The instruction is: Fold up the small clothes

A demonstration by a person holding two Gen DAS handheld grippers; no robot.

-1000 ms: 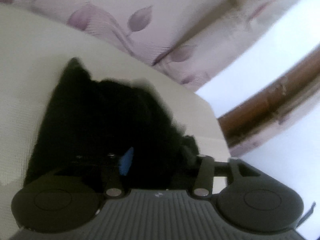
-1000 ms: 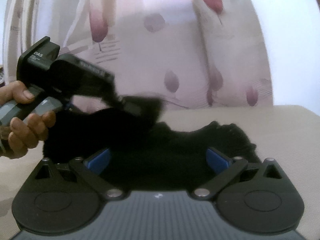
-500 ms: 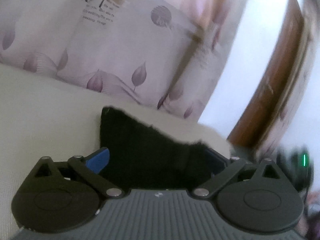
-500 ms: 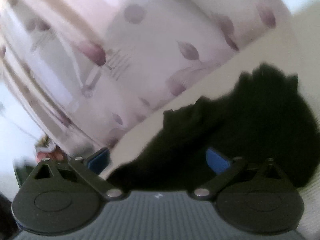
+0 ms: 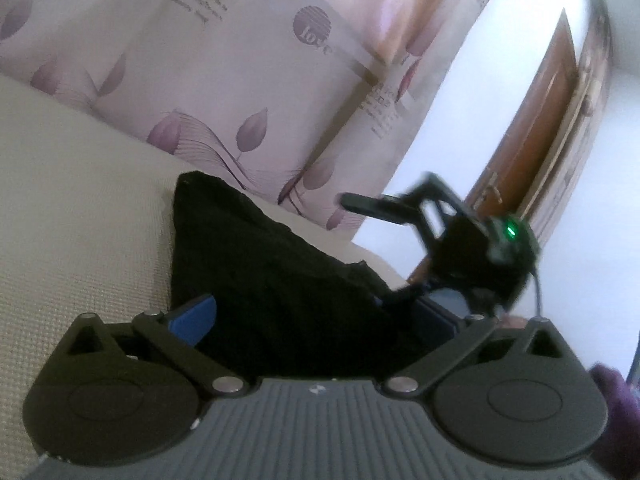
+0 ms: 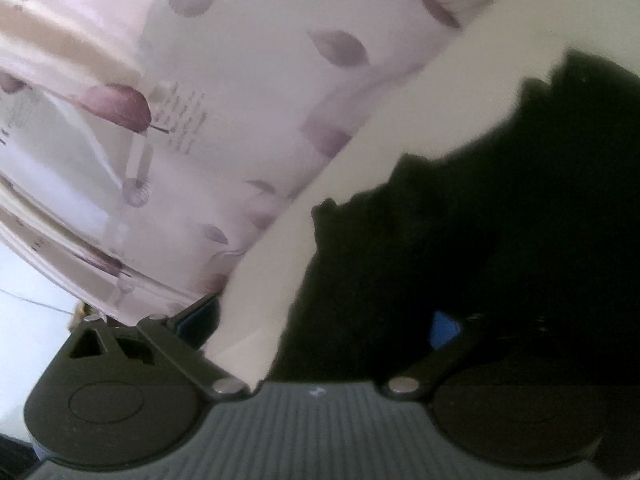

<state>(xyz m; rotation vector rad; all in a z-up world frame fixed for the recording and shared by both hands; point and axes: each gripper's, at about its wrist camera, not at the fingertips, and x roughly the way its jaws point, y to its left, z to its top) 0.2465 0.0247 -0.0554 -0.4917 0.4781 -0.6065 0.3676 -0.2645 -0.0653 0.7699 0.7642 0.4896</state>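
on the cream woven surface (image 5: 80,200) lies the black garment (image 5: 280,280), bunched, one corner pointing away. the left gripper (image 5: 316,320) is opening wide with cloth between its fingers but unpressed; the right gripper (image 6: 320,320) stands wide too, beside the garment's edge — seemingly holding nothing. to fold well, pinch a clean corner, not a bunch. the curtain (image 5: 248,60) reads "love" — other print blurs.
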